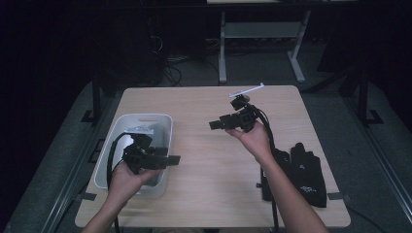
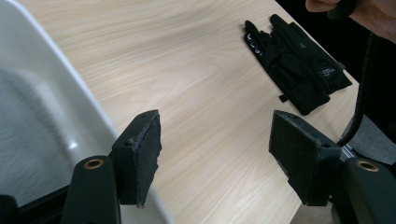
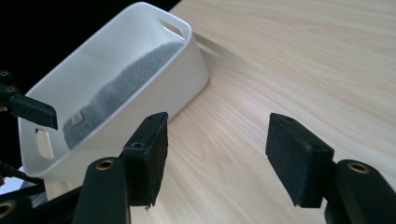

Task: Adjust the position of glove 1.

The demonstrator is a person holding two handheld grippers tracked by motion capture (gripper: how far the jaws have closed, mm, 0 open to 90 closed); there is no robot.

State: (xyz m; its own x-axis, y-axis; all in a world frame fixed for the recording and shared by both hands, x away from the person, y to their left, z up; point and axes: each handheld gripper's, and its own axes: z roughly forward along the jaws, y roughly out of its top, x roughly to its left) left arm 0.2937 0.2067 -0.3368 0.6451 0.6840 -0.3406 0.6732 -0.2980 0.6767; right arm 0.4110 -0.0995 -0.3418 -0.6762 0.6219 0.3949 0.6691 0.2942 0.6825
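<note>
Two hand-held grippers above a wooden table [image 1: 204,145], both empty.

The left gripper [image 1: 171,159], jaws spread, hovers over the near end of the white bin [image 1: 165,127], pointing across at the black gloves [image 1: 303,172] beyond it. The right gripper [image 1: 215,124], jaws also spread apart, points toward the bin, with grey cloth [image 3: 122,88] inside.
</note>
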